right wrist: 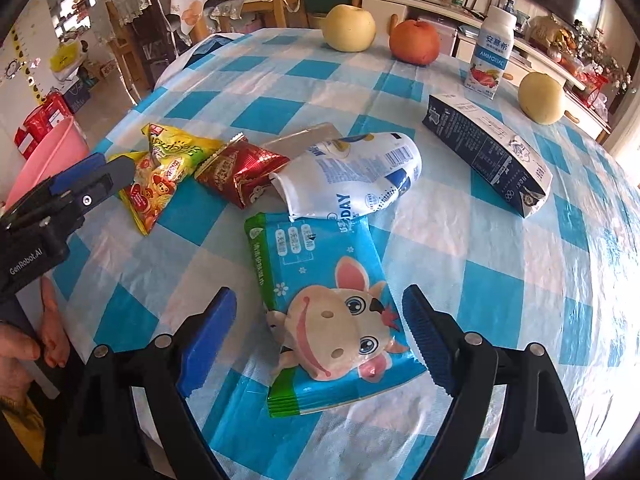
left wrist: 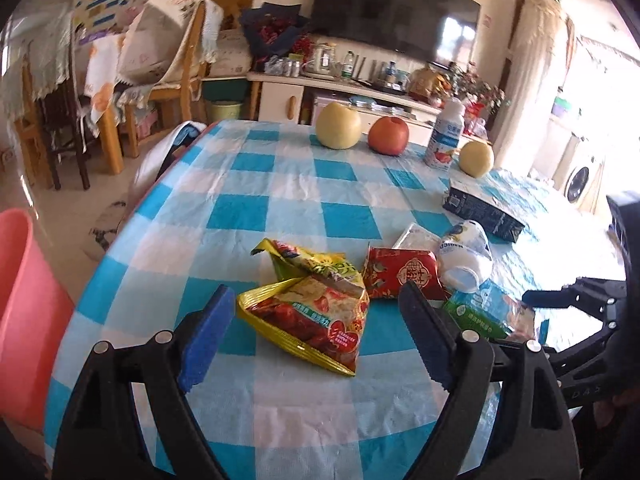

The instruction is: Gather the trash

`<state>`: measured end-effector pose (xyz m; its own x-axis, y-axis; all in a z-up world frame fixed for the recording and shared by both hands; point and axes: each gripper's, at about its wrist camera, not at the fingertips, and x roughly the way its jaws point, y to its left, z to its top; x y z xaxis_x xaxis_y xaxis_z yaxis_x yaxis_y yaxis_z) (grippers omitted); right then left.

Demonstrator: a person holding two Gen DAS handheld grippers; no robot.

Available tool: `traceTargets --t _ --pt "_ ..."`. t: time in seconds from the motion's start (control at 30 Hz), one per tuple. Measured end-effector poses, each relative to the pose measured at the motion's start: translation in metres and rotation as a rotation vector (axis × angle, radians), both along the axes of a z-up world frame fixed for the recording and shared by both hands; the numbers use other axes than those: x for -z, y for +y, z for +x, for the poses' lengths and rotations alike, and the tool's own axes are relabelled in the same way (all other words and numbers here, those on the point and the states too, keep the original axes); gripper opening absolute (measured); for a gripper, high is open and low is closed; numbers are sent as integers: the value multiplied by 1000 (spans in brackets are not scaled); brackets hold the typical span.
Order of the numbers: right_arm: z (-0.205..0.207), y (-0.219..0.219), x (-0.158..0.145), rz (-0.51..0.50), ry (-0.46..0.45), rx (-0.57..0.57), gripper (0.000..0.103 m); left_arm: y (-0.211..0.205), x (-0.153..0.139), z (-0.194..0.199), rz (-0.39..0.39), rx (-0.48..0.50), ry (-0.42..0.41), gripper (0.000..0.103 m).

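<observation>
A crumpled yellow-and-red snack bag point(left wrist: 312, 312) lies on the blue checked tablecloth point(left wrist: 280, 184) between the fingers of my left gripper point(left wrist: 316, 332), which is open with its pads clear of the bag. My right gripper point(right wrist: 320, 320) is open too, straddling a blue-green wipes pack with a cartoon cow point(right wrist: 324, 312) without touching it. Beyond the pack lie a red wrapper point(right wrist: 240, 172), a crushed white pouch point(right wrist: 352, 176) and a dark blue carton point(right wrist: 488, 152) on its side. The left gripper point(right wrist: 100, 174) shows at the left of the right wrist view, beside the snack bag point(right wrist: 160, 184).
A pink bin point(left wrist: 20, 312) stands off the table's left edge. At the far side of the table are a yellow pear point(left wrist: 338, 126), a red apple point(left wrist: 388, 136), an upright yogurt bottle point(left wrist: 444, 140) and a smaller pear point(left wrist: 476, 158). Chairs and a TV cabinet stand behind.
</observation>
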<state>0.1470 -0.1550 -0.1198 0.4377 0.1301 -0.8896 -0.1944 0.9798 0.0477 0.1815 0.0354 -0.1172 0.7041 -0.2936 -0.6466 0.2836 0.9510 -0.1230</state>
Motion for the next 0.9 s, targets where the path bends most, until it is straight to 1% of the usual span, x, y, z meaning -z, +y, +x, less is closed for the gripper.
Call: traceTargets --t 0.03,0.07,0.13,0.27,0.37,0.4,0.47,0.53,0.57,0.67,0.73,0.77,0.83,0.87,0.9 --pt "0 0 0 -2 3 0 86 -5 1 3 29 19 6 85" --pt "0 -1 1 -3 5 2 86 -7 3 5 40 30 16 85" --pt "1 -4 3 -6 15 12 86 -7 6 9 23 44 41 85" --pt "2 -8 7 -10 26 28 86 -2 12 17 5 16 103 85" --pt "2 -8 6 -14 15 29 86 -1 18 23 13 3 145 85" --pt "2 -7 6 -20 11 25 86 -2 19 25 18 2 156 85" --pt "1 -4 7 -33 11 14 84 -4 19 26 39 -3 149 85" --pt "1 -3 10 -49 15 6 76 -12 16 25 100 7 111 85" --pt "2 -2 11 -53 18 3 74 -19 14 24 150 23 85 85" --pt "2 -2 11 -54 16 4 74 -36 11 21 235 87 32 85" --pt "2 -1 10 -54 12 6 74 -44 14 22 260 115 34 85" --pt "3 -1 10 -48 13 7 74 -46 16 25 268 121 48 85" --pt "4 0 11 -40 17 10 74 -47 20 30 273 116 81 76" --pt "4 0 11 -40 18 11 74 -44 21 33 264 102 98 64" --pt "4 0 11 -41 18 11 74 -39 23 37 242 85 125 63"
